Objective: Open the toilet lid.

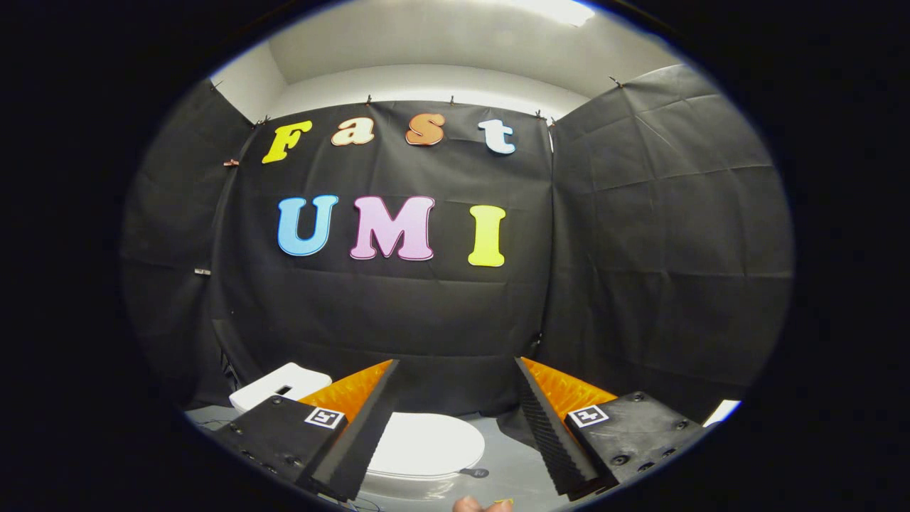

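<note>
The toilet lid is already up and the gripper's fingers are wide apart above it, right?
Not quite. The gripper view shows the lid down flat, not up. The rest holds: the gripper is open, its fingers spread wide with nothing between them, above the toilet and not touching it.

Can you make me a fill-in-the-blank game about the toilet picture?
1. The toilet lid is ____, lying flat.
2. The gripper has its fingers spread ____, holding nothing.
3. The lid lies below and ____ the two fingers.
4. The white tank sits ____ the lid, near the black cloth wall.

Answers: closed; open; between; behind
</note>
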The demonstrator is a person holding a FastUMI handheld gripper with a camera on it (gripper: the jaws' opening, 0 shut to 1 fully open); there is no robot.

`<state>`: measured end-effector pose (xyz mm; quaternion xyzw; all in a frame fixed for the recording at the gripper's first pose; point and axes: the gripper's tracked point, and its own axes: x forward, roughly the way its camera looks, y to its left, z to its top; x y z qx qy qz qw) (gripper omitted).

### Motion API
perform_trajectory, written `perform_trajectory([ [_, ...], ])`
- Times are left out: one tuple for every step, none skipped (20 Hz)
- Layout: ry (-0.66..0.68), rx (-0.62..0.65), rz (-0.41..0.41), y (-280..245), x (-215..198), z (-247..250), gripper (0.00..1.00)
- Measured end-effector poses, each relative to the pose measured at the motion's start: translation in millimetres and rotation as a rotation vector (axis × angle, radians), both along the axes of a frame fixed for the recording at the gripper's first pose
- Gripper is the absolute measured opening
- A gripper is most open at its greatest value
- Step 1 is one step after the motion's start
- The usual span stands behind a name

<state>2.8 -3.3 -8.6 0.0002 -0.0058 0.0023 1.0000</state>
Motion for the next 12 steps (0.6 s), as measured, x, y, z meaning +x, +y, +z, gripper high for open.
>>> perform_trajectory([
  [-0.005, -0.002, 0.006, 1.3, 0.1, -0.6, 0.98],
  [-0.012, -0.004, 0.011, 2.3, 0.9, -1.7, 0.98],
  [-0.021, -0.005, 0.014, 4.8, 2.3, -2.5, 0.98],
  [-0.026, -0.008, 0.018, 8.1, 5.9, -4.7, 0.98],
  [-0.030, -0.011, 0.020, 8.3, 8.3, -8.1, 0.98],
  [-0.031, -0.017, 0.025, 7.8, 10.5, -11.8, 0.98],
  [-0.030, -0.025, 0.030, 7.4, 12.3, -16.9, 0.98],
  [-0.032, -0.032, 0.036, 7.0, 13.7, -20.7, 0.98],
  [-0.036, -0.038, 0.045, 7.2, 15.6, -25.1, 0.98],
  [-0.038, -0.046, 0.053, 7.9, 18.3, -30.0, 0.98],
  [-0.042, -0.057, 0.066, 8.7, 20.3, -36.0, 0.98],
  [-0.049, -0.071, 0.081, 9.4, 22.7, -42.5, 0.98],
])
